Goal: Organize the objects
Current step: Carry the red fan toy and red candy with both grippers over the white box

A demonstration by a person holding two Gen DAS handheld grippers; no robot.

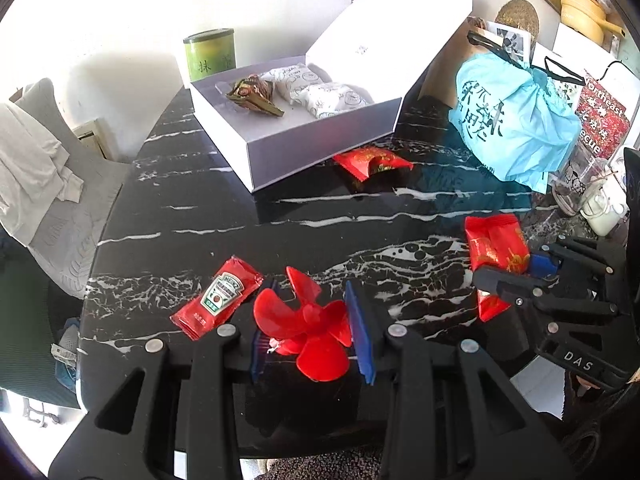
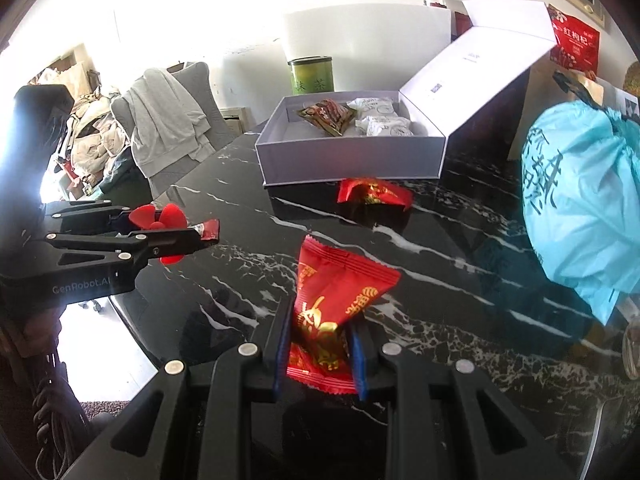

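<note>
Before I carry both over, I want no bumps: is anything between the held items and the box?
Nothing tall: only a red packet lies flat on the table against the box front, under any lifted path.

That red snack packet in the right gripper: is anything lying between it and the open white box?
Yes. In the right wrist view, another red packet lies on the black table just before the white box; otherwise that stretch is bare.

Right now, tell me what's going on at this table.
A person is tidying with two handheld tongs. The left tongs grip a red fan; the right tongs pinch a red snack packet. The open white box already holds snacks. Another red packet and a ketchup sachet remain on the table.
</note>
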